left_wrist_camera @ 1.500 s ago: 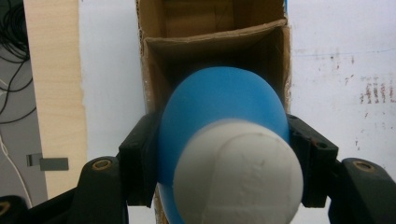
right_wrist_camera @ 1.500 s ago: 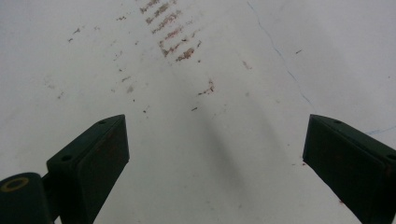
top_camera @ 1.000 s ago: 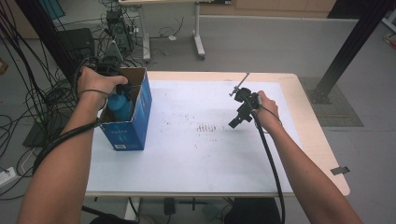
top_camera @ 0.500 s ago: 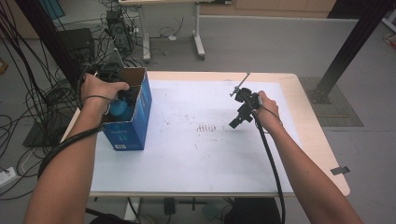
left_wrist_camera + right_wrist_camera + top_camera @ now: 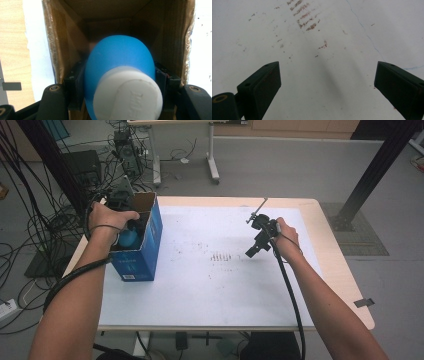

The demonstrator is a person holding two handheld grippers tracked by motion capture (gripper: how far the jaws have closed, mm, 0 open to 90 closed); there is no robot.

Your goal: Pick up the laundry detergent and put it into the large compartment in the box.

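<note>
An open cardboard box point(image 5: 139, 256), blue outside and brown inside point(image 5: 62, 50), stands on the table's left edge. My left gripper point(image 5: 120, 77) reaches down into it, its black pads point(image 5: 75, 85) pressed on both sides of a blue rounded bottle point(image 5: 120, 57) with a white cap point(image 5: 128, 96). From above, the blue bottle point(image 5: 127, 239) peeks out under the left hand point(image 5: 107, 217). My right gripper point(image 5: 252, 251) hovers over the white sheet right of centre. Its jaws point(image 5: 327, 80) stand wide apart with nothing between them.
The white sheet point(image 5: 210, 285) covering the table point(image 5: 345, 285) carries faint brownish marks point(image 5: 220, 256) near the middle. Cables trail from both grippers off the near edge. Floor cables and equipment point(image 5: 125, 150) lie beyond the far left corner.
The left hand has shifted slightly nearer and to the right over the box, still gripping the blue bottle. The right hand has kept still.
</note>
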